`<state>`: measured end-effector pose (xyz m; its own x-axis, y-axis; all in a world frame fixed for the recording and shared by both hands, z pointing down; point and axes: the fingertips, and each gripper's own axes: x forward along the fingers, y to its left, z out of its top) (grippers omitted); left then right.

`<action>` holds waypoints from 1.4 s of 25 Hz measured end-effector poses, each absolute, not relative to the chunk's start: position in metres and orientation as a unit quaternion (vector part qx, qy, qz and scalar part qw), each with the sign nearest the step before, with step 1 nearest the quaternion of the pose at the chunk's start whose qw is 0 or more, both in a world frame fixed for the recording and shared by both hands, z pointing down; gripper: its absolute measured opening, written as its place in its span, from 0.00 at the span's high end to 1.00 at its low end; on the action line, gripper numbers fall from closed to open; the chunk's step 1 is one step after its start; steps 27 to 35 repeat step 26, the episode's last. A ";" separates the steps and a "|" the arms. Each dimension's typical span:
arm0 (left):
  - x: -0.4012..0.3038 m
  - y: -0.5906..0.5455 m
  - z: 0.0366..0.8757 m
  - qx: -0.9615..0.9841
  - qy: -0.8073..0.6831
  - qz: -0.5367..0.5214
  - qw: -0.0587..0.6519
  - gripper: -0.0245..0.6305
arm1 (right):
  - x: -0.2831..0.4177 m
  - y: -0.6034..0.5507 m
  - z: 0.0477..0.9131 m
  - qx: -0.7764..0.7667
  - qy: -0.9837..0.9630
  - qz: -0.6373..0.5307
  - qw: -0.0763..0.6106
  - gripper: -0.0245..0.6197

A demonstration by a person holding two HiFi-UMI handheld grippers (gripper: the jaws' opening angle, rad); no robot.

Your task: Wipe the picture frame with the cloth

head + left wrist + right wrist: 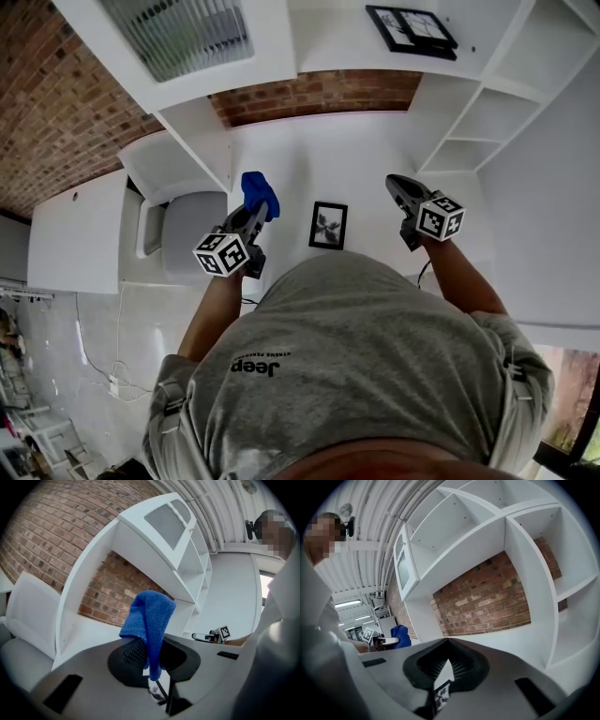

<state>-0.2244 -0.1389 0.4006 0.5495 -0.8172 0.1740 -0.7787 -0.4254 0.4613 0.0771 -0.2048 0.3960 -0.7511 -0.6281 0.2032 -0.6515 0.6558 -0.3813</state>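
On the white tabletop (309, 141) in front of me, one small picture frame (328, 225) sits between my two hand-held grippers.
It is a black-edged rectangle with a pale mat and a dark grey picture in the middle. My left hand-held gripper (255, 212) is clamped on the one blue cloth (260, 192), which bunches above the jaws and hangs down between them, just beside the frame but apart from it. My right hand-held gripper (397, 185) is pinched narrow on nothing, off the frame's other side. A second frame (411, 30), larger and black, lies on the shelf (328, 42) above.
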 end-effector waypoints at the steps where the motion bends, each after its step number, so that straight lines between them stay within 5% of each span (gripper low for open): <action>1: -0.223 -0.138 0.402 0.844 -0.472 -0.036 0.253 0.88 | 0.078 -0.204 0.400 0.353 -0.909 0.220 0.034 0.94; 35: -0.213 -0.143 0.404 0.845 -0.471 -0.026 0.253 0.88 | 0.079 -0.207 0.408 0.345 -0.916 0.194 0.070 0.94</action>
